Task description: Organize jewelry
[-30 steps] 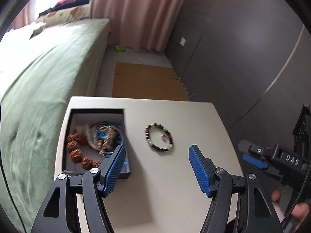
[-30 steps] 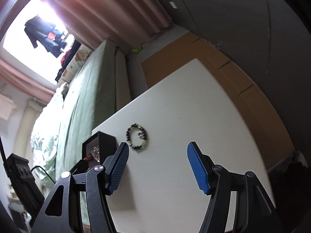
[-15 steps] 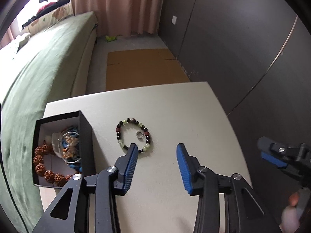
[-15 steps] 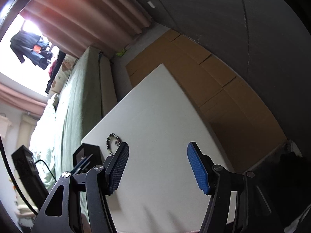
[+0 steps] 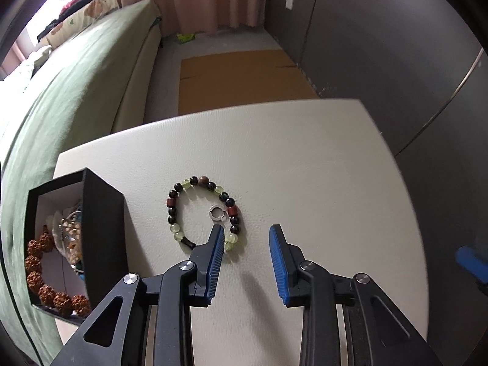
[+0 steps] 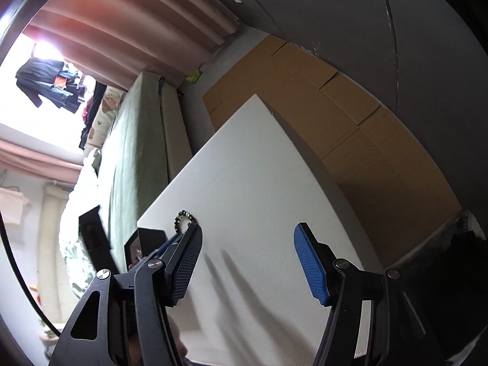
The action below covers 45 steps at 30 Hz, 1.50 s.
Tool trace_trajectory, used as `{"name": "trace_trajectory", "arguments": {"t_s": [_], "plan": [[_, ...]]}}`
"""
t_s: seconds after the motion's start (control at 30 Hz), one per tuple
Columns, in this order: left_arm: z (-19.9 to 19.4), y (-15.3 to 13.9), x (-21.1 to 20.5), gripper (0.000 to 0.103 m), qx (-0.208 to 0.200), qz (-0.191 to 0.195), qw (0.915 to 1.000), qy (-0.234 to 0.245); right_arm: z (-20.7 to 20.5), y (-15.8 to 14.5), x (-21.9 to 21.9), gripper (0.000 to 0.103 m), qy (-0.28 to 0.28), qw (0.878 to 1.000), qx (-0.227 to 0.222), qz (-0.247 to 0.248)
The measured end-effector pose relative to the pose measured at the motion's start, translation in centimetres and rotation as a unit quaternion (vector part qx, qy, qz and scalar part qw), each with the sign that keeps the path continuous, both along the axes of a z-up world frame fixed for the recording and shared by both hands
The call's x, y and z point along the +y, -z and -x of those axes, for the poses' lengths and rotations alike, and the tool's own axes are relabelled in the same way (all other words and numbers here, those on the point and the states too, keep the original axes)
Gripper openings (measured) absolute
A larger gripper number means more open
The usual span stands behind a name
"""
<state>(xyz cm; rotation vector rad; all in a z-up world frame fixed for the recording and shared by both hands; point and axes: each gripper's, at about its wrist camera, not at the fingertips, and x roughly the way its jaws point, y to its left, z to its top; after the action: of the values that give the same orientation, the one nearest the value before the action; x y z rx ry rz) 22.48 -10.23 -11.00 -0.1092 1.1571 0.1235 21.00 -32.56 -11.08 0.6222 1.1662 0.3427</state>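
Note:
A beaded bracelet [image 5: 186,208] of black, green and red beads lies on the white table [image 5: 305,164], with a small silver ring [image 5: 217,214] inside its loop. My left gripper [image 5: 245,235] hovers just in front of the bracelet's right side. Its jaws are closing, and only bare table shows between them. An open black box [image 5: 100,213] at the left holds brown beads [image 5: 45,292] and other jewelry. In the right wrist view my right gripper [image 6: 247,238] stands open over bare table, and the bracelet [image 6: 183,218] peeks out beyond its left finger.
A green bed [image 5: 67,91] runs along the table's left side. Flattened cardboard [image 5: 241,79] lies on the floor beyond the table, beside a dark grey wall [image 5: 396,45]. The right gripper's blue fingertip [image 5: 469,262] shows at the left wrist view's right edge.
My left gripper has moved right and down from over the box toward the bracelet, and its jaws have narrowed. The right gripper has shifted slightly with its jaws unchanged.

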Motion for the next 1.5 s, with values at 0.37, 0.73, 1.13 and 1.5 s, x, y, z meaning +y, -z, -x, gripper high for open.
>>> {"name": "trace_trajectory", "arguments": {"t_s": [0.37, 0.73, 1.13, 1.5], "plan": [[0.1, 1.4, 0.3, 0.008, -0.014, -0.008, 0.9998, 0.007, -0.7, 0.1, 0.8, 0.063, 0.0, 1.0, 0.004, 0.002], [3.2, -3.1, 2.9, 0.008, -0.072, 0.087, 0.9933, 0.026, -1.3, 0.5, 4.0, 0.063, -0.017, 0.999, 0.004, 0.03], [6.2, -6.5, 8.1, 0.007, -0.123, 0.21, 0.97, 0.001, -1.5, 0.5, 9.3, 0.063, -0.043, 0.997, -0.034, 0.062], [8.4, -9.6, 15.1, 0.007, -0.172, 0.252, 0.9511, -0.05, -2.8, 1.6, 14.2, 0.057, -0.073, 0.991, -0.059, 0.094]]}}
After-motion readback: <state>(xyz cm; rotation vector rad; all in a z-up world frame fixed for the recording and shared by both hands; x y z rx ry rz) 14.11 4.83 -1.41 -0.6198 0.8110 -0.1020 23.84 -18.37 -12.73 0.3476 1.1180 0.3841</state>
